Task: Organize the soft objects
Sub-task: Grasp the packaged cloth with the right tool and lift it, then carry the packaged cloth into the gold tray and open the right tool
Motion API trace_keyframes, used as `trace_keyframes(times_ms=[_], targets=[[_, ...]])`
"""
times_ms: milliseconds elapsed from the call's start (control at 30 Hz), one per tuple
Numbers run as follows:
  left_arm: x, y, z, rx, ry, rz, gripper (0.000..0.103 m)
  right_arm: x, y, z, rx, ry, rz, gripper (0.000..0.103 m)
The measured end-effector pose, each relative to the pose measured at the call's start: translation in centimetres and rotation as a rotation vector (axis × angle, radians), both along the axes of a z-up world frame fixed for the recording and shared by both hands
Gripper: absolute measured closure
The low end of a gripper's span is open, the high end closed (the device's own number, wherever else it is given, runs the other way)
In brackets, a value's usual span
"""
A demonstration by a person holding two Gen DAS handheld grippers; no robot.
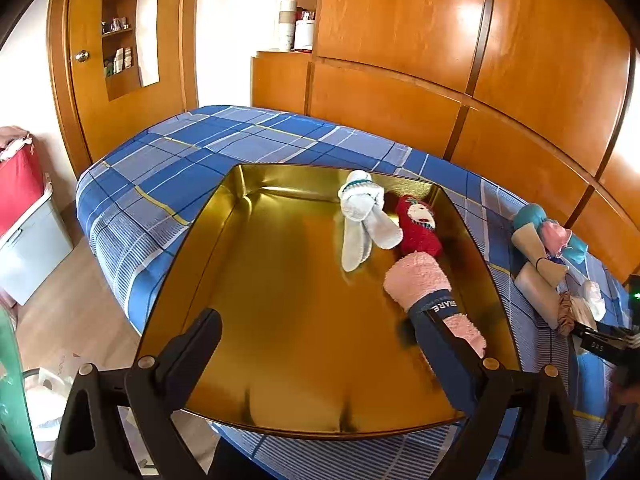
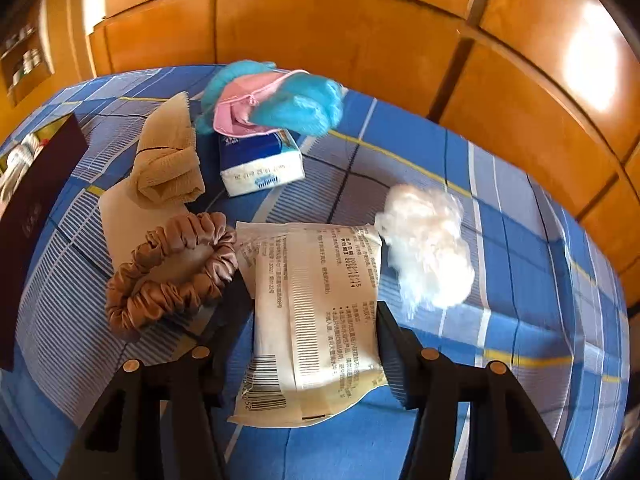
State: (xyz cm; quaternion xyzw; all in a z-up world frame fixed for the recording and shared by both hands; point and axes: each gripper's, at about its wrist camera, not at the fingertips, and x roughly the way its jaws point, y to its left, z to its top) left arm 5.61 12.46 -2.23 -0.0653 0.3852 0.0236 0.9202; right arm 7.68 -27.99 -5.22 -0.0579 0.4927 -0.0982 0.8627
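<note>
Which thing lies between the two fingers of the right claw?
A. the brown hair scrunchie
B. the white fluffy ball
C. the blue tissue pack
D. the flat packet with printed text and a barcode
D: in the right wrist view, the packet lies between the fingers of the right claw, while the scrunchie, the tissue pack and the fluffy ball lie outside them on the bed cover.

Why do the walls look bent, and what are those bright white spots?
Both wrist views use fisheye lenses, so the straight wardrobe panels curve; right wrist view: lamp glare on the wood, white fluff smeared by blur; left wrist view: gold tray mirrors light.
</note>
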Motion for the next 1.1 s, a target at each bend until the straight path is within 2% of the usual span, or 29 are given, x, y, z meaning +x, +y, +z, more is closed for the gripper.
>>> trace_keyframes(times_ms=[200,400,633,867,1100], targets=[[-0.2,0.4,-0.3,0.003,0.006,-0.003,0.005,-1.6,-1.2,0.8,0.142,0.013,-0.083,0.047],[-0.4,0.5,-0.2,0.006,-0.003,0.001,0.005,-3.4,-2.3,2.1,0.288,-0.013,-0.134,0.048],[-0.5,0.4,0.1,0.003,-0.012,-0.010,0.005,-5.2,-1.8,3.6,0.410,-0.062,-0.120,0.048],[-0.7,0.6,0.3,0.008,-0.019,-0.010,0.005,-5.4,1.6,6.0,0.418,-0.113,-0.014,0.048],[-0.9,2.5,0.8,0.013,-0.032,0.039,0.005,-3.9,9.9,6.6,0.381,-0.106,0.201,0.048]])
